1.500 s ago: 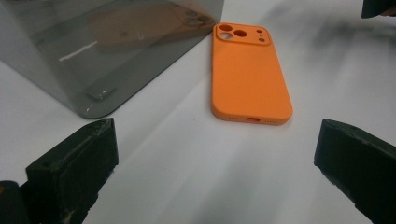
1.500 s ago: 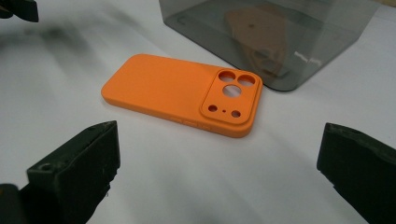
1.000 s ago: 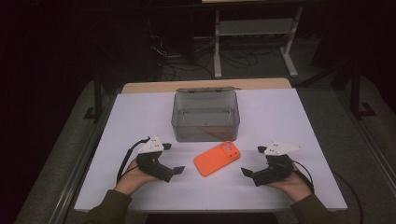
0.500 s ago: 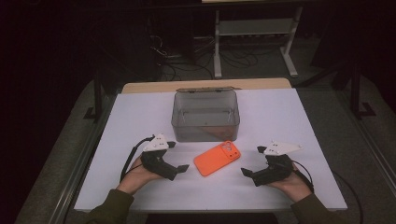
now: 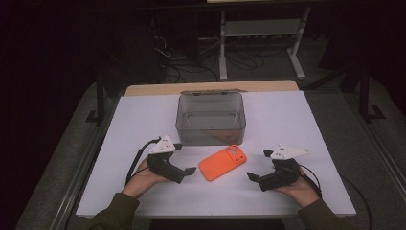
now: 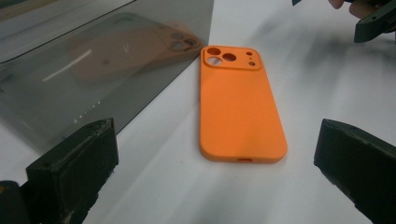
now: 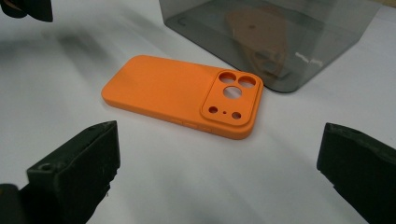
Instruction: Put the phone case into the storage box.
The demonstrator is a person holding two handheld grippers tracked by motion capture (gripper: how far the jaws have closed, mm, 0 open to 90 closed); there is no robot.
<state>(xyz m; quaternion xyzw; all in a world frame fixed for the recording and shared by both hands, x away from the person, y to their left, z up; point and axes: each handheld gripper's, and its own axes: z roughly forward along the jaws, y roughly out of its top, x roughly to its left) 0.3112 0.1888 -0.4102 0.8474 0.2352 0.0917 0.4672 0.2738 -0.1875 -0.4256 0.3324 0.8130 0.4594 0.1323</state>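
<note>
An orange phone case lies back-up on the white table, its camera cutouts toward the box. It fills the middle of the left gripper view and of the right gripper view. My left gripper sits just left of the case, open, with nothing between its jaws. My right gripper rests to the case's right, also open and holding nothing. A smoky translucent box stands right behind the case, and its wall mirrors the case.
The white table top has free room on both sides of the box. A wooden strip runs along the far edge. Beyond it stand a metal rack and loose cables on a dark floor.
My left gripper has slid right, closer to the orange case. The right gripper and the case have stayed where they were.
</note>
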